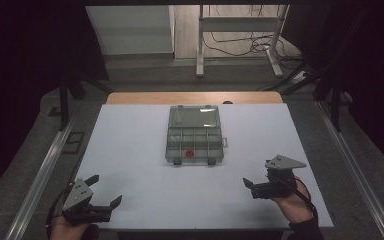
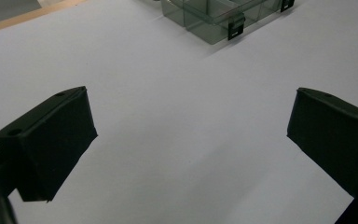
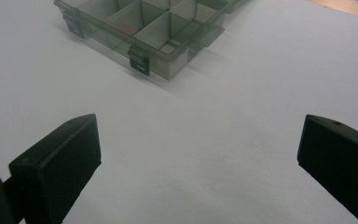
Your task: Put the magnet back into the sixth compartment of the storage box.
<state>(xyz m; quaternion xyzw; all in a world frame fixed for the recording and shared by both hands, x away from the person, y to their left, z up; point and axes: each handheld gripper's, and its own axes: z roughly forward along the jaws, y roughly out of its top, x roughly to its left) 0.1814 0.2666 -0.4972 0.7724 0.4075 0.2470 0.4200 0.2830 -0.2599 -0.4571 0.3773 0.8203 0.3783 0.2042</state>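
A smoky clear compartment box [image 1: 169,145] lies open at the middle of the white table, its lid [image 1: 195,117] folded back on the far side. A small red piece [image 1: 189,152] sits in a near-row compartment and appears as a faint red spot [image 3: 127,25] in the right gripper view. My left gripper [image 1: 107,188] rests at the near left corner, open, with nothing between its jaws [image 2: 191,93]. My right gripper [image 1: 250,188] is held at the near right, open and empty [image 3: 199,119]. Both grippers point toward the box [image 2: 214,21] [image 3: 168,65] and are well short of it.
The white table top [image 1: 130,150] has a wooden strip [image 1: 195,98] along its far edge. Metal rails [image 1: 45,165] [image 1: 352,165] run down both sides. A white stand [image 1: 240,30] and loose cables [image 1: 250,47] are on the floor beyond.
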